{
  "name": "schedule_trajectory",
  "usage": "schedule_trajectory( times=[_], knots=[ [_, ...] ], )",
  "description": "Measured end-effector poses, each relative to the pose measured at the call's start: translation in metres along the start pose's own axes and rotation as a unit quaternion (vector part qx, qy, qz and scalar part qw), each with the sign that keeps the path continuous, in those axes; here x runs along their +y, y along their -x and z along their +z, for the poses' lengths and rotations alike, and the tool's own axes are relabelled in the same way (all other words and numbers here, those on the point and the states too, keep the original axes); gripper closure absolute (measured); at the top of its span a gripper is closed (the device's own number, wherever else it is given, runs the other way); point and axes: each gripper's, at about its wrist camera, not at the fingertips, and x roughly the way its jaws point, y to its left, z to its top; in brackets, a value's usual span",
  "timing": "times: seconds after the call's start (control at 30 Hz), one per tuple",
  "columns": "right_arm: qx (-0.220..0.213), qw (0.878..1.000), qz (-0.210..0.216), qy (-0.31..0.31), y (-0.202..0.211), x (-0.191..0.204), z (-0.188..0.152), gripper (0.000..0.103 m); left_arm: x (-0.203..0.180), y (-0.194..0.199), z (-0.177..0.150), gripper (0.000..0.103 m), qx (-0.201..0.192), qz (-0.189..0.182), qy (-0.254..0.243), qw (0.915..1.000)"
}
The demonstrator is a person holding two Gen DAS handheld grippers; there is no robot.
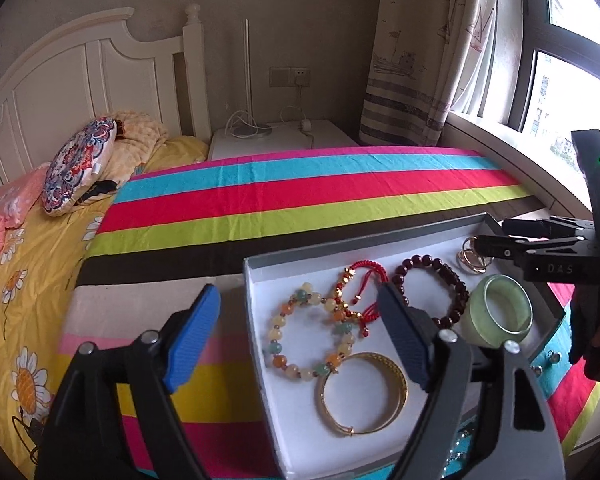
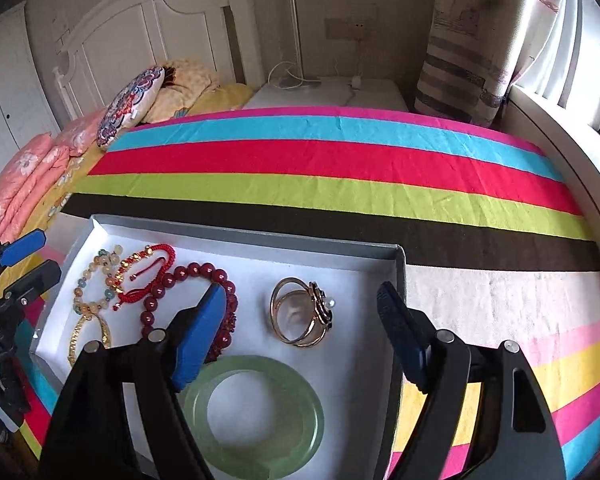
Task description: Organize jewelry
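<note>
A shallow grey cardboard box with a white lining point(image 2: 204, 236) lies on the bed's bright striped cloth point(image 2: 340, 160) and holds the jewelry. At its 9 o'clock side sit a pastel beaded bracelet point(image 1: 300, 328), a red knotted cord bracelet point(image 1: 356, 288) and a gold bangle point(image 1: 362, 394). A dark red bead bracelet point(image 2: 188, 300) lies mid-box, a translucent green jade bangle point(image 2: 256, 416) at 6 o'clock, and interlinked gold rings point(image 2: 300, 312), possibly one piece, toward 3 o'clock. The left gripper point(image 1: 300, 336) and right gripper point(image 2: 304, 332) both hover with jaws wide, holding nothing.
</note>
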Motion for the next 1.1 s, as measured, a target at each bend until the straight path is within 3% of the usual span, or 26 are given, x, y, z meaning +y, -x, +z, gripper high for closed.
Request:
schedule_trajectory(
  times=[0.13,0.23,0.33,0.57,0.73,1.0,1.1],
  knots=[
    [-0.051,0.998,0.039,0.002,0.044,0.004,-0.006,0.027,0.006,0.045,-0.005,0.002,-0.06,0.033,0.011,0.9976],
    [-0.084,0.995,0.055,0.011,0.075,0.009,-0.016,0.021,0.012,0.073,-0.013,0.002,-0.083,0.029,0.028,0.9957],
    [-0.094,0.993,0.064,0.019,0.095,0.012,-0.036,0.02,0.015,0.089,-0.028,0.002,-0.078,0.02,0.037,0.9961],
    [-0.082,0.993,0.066,0.05,0.112,0.025,-0.094,0.02,0.011,0.095,-0.078,0.002,-0.028,-0.003,0.026,0.9993],
    [-0.051,0.993,0.09,0.054,0.108,0.035,-0.131,0.02,-0.002,0.092,-0.111,0.002,0.002,-0.025,0.014,0.9996],
    [-0.014,0.985,0.16,0.061,0.104,0.069,-0.16,0.02,-0.021,0.101,-0.137,0.002,-0.012,-0.04,-0.008,0.9991],
    [0.003,0.983,0.173,0.066,0.096,0.081,-0.168,0.029,-0.022,0.095,-0.143,0.002,-0.003,-0.032,-0.007,0.9995]
  ],
)
